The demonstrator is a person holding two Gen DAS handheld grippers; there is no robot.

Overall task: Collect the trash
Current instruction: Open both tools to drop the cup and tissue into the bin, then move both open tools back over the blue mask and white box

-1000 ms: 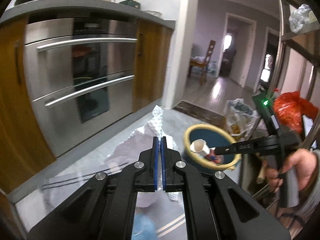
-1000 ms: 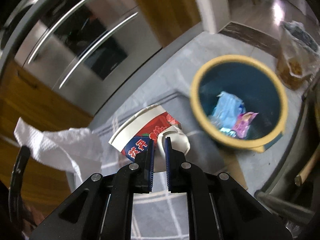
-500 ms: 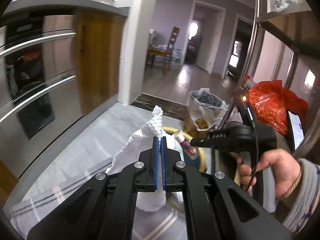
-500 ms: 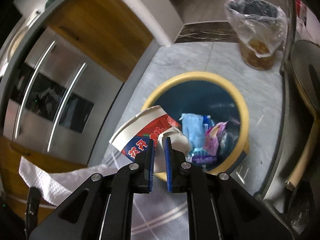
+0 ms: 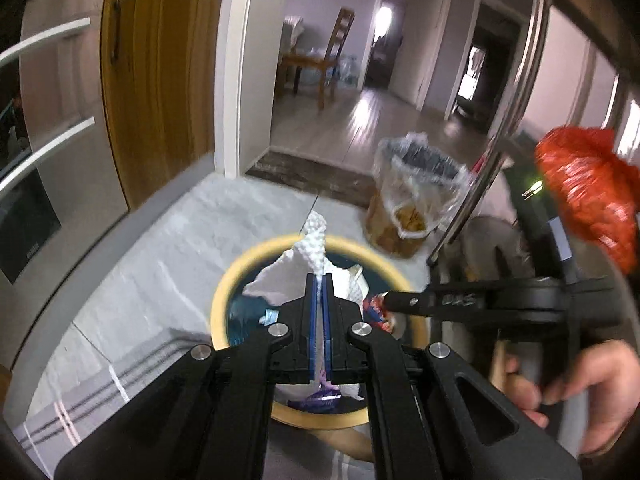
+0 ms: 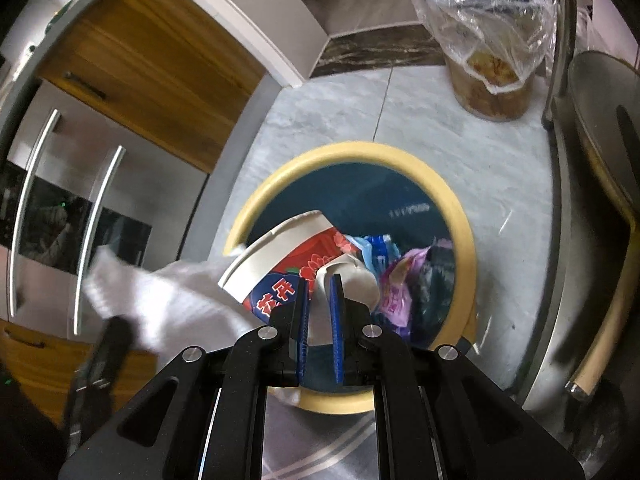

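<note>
While both grippers hang over the bin (image 6: 452, 204), the writing to read is scarce: the crushed paper cup (image 6: 288, 252) shows red and blue print with white characters on a blue patch, too cut off by the finger to make out, and faint pale lettering sits on the bin's dark inner wall, blurred past reading. White letters on the right gripper's arm in the left view are smeared too.

The right gripper (image 6: 319, 280) pinches the cup's torn white wall between its blue pads, jaws standing a narrow gap apart on it. The cup lies tilted over the near left part of the yellow rim, its mouth up and left. Under it in the bin lie a blue wrapper (image 6: 378, 248) and a pink-purple wrapper (image 6: 396, 292).

The left gripper (image 5: 319, 280) has its jaws pressed together on a white paper towel (image 5: 308, 256), a crumpled peak poking up past the fingertips, the rest draping down over the bin's opening. A hand (image 5: 576, 392) grips the right tool's handle.

Beyond the bin stands a bucket lined with a clear bag (image 6: 488, 40).
</note>
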